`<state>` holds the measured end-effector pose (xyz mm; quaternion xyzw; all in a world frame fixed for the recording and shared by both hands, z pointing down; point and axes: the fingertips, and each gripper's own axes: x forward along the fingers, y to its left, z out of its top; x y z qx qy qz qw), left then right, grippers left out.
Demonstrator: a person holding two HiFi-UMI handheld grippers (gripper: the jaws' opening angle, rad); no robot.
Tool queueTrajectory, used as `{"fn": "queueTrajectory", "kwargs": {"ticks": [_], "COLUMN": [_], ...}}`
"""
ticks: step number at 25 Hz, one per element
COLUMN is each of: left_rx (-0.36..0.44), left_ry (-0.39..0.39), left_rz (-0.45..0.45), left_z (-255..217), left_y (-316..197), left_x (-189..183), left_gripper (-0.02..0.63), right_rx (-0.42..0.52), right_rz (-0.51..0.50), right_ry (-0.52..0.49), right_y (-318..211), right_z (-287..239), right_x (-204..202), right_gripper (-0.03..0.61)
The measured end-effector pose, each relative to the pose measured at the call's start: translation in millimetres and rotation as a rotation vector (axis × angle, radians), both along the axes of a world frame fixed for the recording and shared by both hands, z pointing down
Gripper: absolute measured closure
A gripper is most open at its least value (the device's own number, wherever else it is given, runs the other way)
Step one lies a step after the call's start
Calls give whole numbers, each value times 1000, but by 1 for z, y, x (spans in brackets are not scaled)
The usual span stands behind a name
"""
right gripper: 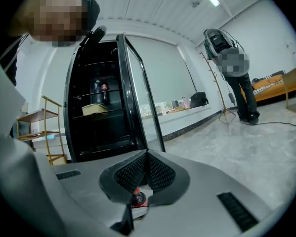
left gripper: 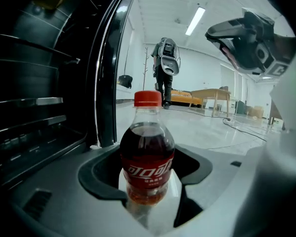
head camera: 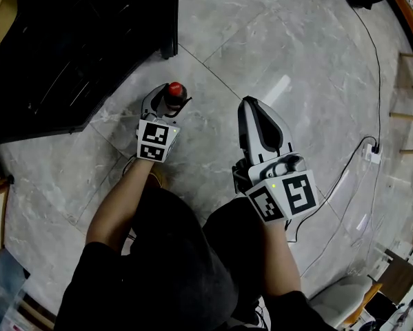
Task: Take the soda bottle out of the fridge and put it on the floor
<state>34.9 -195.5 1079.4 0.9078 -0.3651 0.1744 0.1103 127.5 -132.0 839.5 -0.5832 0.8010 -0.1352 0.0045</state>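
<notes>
A soda bottle (left gripper: 148, 152) with dark drink, red label and red cap (head camera: 176, 88) stands upright between the jaws of my left gripper (left gripper: 148, 184), which is shut on its lower body. In the head view that gripper (head camera: 167, 102) is low over the grey floor, just right of the open black fridge (head camera: 82, 40). Whether the bottle's base touches the floor is hidden. My right gripper (head camera: 251, 104) hovers to the right with its jaws shut tip to tip and nothing in them (right gripper: 147, 154). Through a gap under its jaws the bottle (right gripper: 138, 199) shows small.
The fridge (right gripper: 103, 107) stands open with shelves and a few items inside; its door edge (left gripper: 105, 83) rises close on the left. A person (right gripper: 234, 78) stands far across the room. A cable and a power strip (head camera: 371, 154) lie on the floor at right, by wooden legs (head camera: 407, 116).
</notes>
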Motion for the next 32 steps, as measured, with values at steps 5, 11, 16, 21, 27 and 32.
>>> {"fn": "queueTrajectory", "kwargs": {"ticks": [5,11,16,21,27,32], "left_rx": [-7,-1,2,7,2,-26], "left_ry": [-4,-13,-18,-31,-30,-30], "left_rz": [-13,-7,-9,-8,-8,-23], "left_z": [11,16,16,18,19,22], "left_y": [-2,0,1,8,11,12], "left_x": [6,9,9,8,9,8], "left_gripper": [310,310,310,310,310,307], "right_rx": [-12,-18,-22,-26,-31,-31], "right_rz": [-10,-2,-5,1,-4,-5], "right_ry": [2,-19,-24,-36,-43,-45], "right_y": [-3,-4,-4,-2,0,1], "right_z": [7,9,11,10,9,8], "right_x": [-2,1,1,3,1,1], "right_gripper": [555,555,555,555,555,555]}}
